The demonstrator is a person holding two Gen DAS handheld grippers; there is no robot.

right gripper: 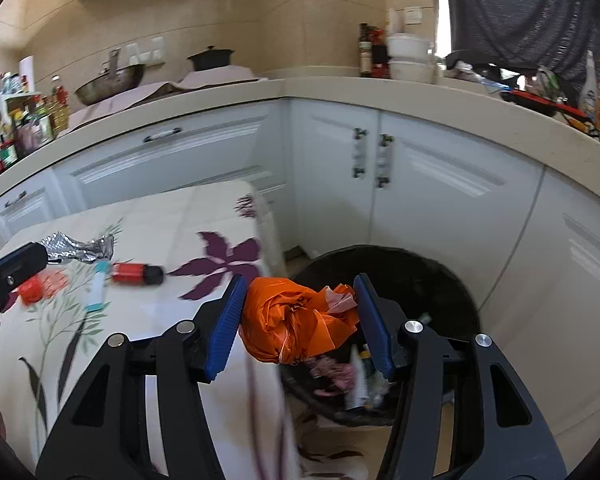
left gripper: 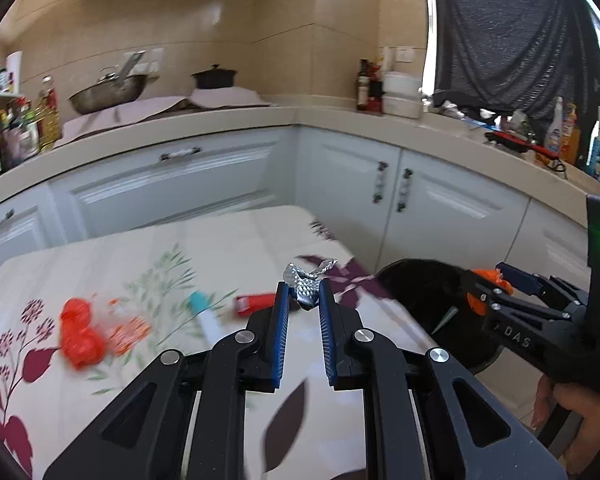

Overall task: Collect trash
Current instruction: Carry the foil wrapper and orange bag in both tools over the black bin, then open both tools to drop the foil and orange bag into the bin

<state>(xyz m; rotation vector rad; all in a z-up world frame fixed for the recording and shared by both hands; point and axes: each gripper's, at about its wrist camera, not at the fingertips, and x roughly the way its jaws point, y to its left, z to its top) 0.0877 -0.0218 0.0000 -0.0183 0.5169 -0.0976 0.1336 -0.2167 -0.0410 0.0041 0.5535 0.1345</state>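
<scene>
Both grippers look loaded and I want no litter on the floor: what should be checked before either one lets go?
1. Right gripper grips the orange plastic bag: ok.
2. Left gripper grips the foil wrapper: ok.
3. Black bin is open, with room: ok.
4. Orange bag fully above the bin: not ok, it hangs over the rim beside the table.
5. Foil above the bin: not ok, still above the table.
6. Table cleared: not ok, red bottle and other litter remain.

The left gripper [left gripper: 304,300] pinches a crumpled foil wrapper [left gripper: 306,282] above the floral tablecloth [left gripper: 160,248]. To its right, the right gripper [left gripper: 490,284] (carrying orange plastic [left gripper: 486,276]) reaches over a black bin [left gripper: 420,292]. Red trash [left gripper: 80,334] lies left.
</scene>
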